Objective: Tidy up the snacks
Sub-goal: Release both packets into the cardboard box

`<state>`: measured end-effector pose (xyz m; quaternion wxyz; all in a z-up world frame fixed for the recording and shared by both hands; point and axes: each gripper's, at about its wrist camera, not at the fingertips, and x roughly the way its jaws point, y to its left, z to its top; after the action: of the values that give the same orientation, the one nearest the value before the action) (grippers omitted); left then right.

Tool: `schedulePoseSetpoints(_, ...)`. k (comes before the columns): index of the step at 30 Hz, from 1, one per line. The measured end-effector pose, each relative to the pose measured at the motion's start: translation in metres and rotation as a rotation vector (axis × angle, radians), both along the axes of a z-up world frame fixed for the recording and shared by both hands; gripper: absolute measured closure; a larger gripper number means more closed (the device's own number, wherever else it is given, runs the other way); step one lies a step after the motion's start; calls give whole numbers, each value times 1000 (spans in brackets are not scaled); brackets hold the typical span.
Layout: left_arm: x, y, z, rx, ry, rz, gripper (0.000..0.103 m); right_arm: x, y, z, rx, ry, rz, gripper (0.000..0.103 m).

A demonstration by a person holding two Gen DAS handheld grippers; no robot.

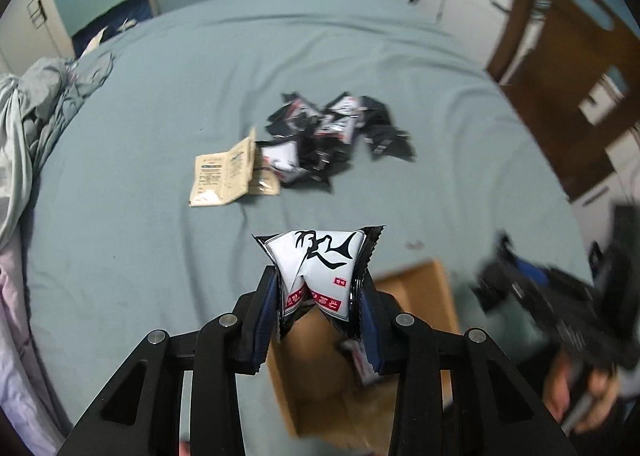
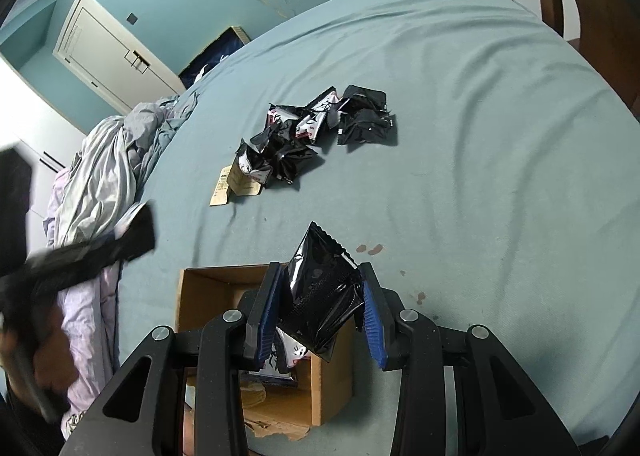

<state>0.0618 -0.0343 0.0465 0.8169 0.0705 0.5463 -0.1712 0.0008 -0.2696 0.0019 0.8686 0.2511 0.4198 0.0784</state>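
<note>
Left wrist: fingers [image 1: 268, 308] pinch crinkled foil packet [image 1: 320, 260].

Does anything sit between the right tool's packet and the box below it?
Nothing visible does: the black foil snack packet in the right tool hangs over the open brown cardboard box, already holding packets.

Glossy foil, matt cloth and cardboard

Shiny crinkled black packet [image 2: 320, 296] above the matt brown cardboard box [image 2: 200, 296]; beyond the box, soft creased teal bedsheet [image 2: 460, 135].
</note>
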Motion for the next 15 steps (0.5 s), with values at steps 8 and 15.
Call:
schedulePoseSetpoints(8,-60,0,-47,-29,-47,-66,65,-7,5,5,-45,-15,-3,67)
schedulePoseSetpoints(15,-64,-5,-67,6,-32,-61,41,-4,24,7,-136,-21,44,67)
